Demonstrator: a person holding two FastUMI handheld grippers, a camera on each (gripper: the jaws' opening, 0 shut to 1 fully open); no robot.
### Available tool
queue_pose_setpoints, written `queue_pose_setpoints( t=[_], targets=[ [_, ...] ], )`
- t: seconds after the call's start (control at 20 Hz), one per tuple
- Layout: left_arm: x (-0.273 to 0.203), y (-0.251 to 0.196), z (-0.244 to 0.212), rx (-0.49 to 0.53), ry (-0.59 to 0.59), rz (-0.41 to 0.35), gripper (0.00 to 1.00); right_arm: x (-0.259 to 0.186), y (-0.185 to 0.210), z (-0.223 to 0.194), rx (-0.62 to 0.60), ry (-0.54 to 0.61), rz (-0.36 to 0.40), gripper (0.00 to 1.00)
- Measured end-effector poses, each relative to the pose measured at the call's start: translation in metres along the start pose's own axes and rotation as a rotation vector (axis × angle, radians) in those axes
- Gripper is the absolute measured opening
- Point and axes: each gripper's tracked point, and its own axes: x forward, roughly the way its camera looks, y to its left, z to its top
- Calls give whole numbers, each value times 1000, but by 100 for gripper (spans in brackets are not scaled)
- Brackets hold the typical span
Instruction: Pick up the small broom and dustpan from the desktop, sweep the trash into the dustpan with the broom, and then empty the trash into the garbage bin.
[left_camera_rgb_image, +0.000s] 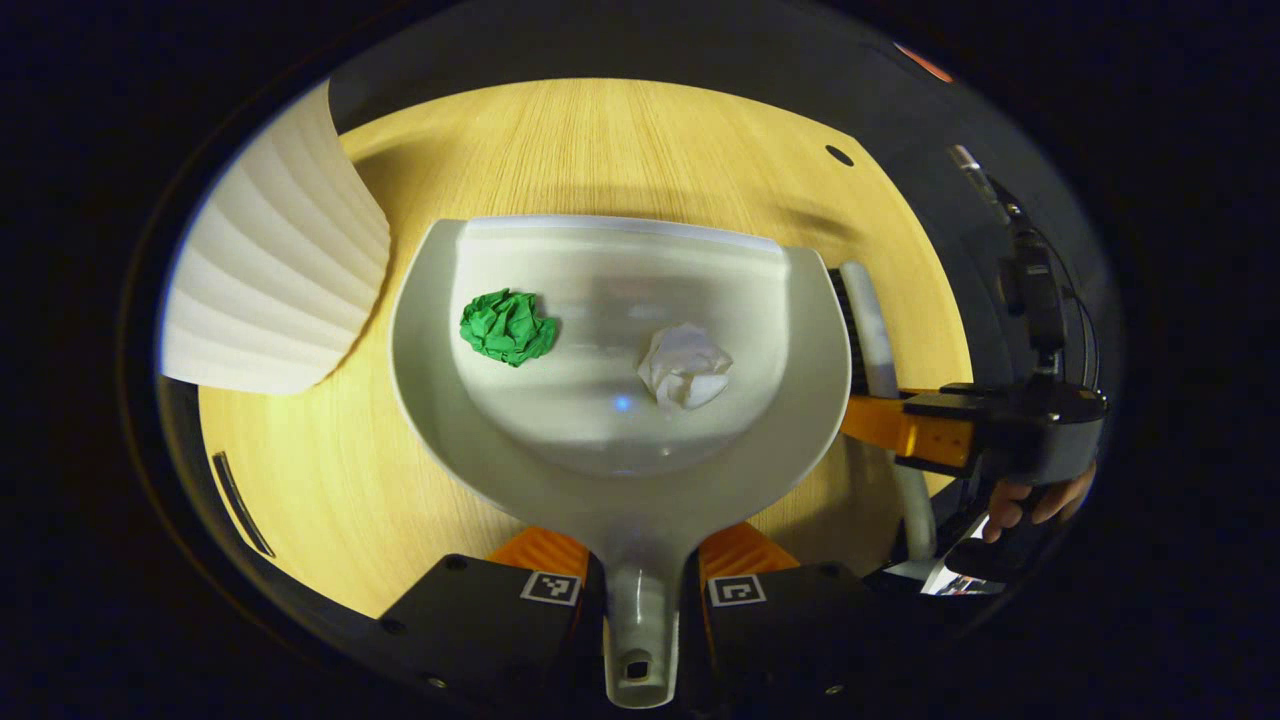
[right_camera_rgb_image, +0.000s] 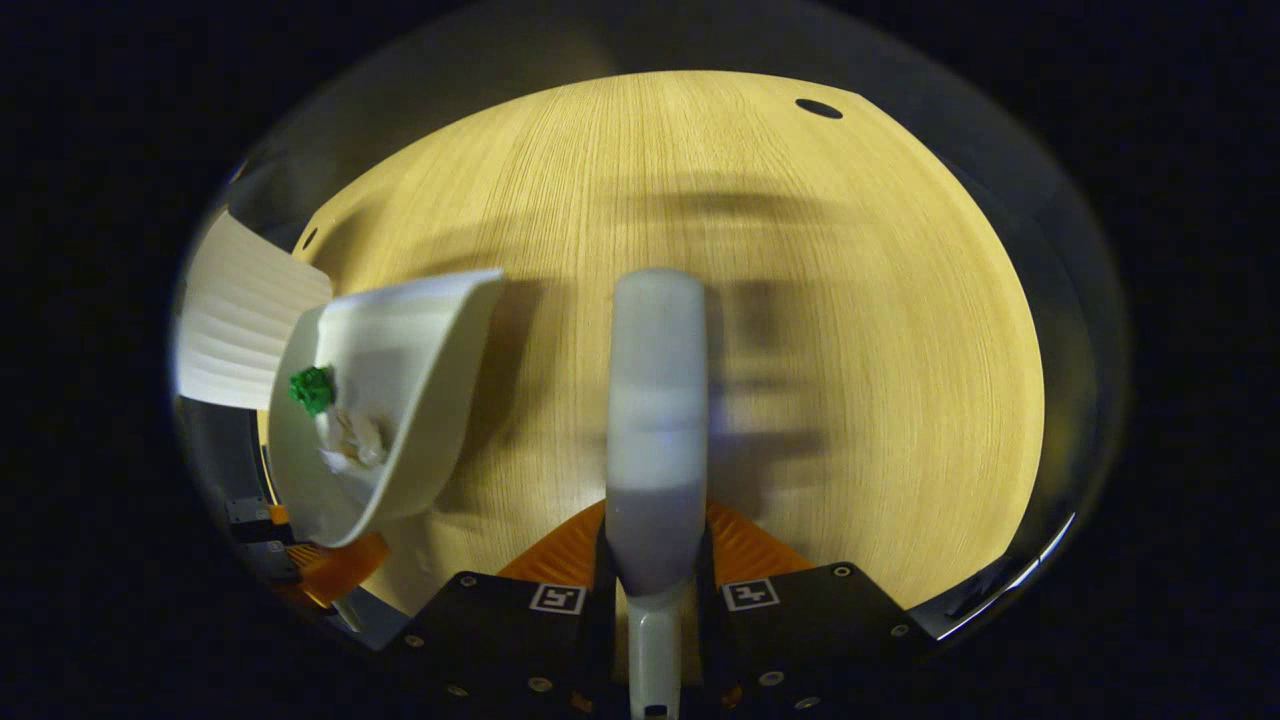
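Observation:
My left gripper (left_camera_rgb_image: 640, 570) is shut on the handle of a white dustpan (left_camera_rgb_image: 610, 420) held above the wooden desktop (left_camera_rgb_image: 600, 140). Inside the pan lie a crumpled green paper ball (left_camera_rgb_image: 508, 326) and a crumpled white paper ball (left_camera_rgb_image: 686, 366). My right gripper (right_camera_rgb_image: 655, 560) is shut on the handle of the small white broom (right_camera_rgb_image: 655, 400), which points forward over the desk. In the left gripper view the broom (left_camera_rgb_image: 870, 330) and the right gripper (left_camera_rgb_image: 900, 425) sit just right of the pan. The right gripper view has the dustpan (right_camera_rgb_image: 400, 400) at left, tilted, with both balls in it.
A white ribbed garbage bin (left_camera_rgb_image: 280, 270) stands left of the dustpan, also at the left edge as the bin (right_camera_rgb_image: 240, 320) in the right gripper view. A hand (left_camera_rgb_image: 1040, 500) holds the right gripper. A small dark hole (right_camera_rgb_image: 818, 108) marks the desk's far side.

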Motion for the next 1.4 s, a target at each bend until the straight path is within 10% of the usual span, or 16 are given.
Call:
queue_pose_setpoints(
  t=[0.7, 1.05, 1.4],
  targets=[
    [-209, -2, 76, 18, -368, -24, 31, -10, 8, 26, -12, -141, 64, 79],
    [-248, 144, 93, -71, -386, 258, 31, -22, -2, 32, 17, -180, 64, 89],
    [-271, 245, 69, 55, -211, 561, 31, -29, -9, 34, 34, -201, 40, 90]
  ],
)
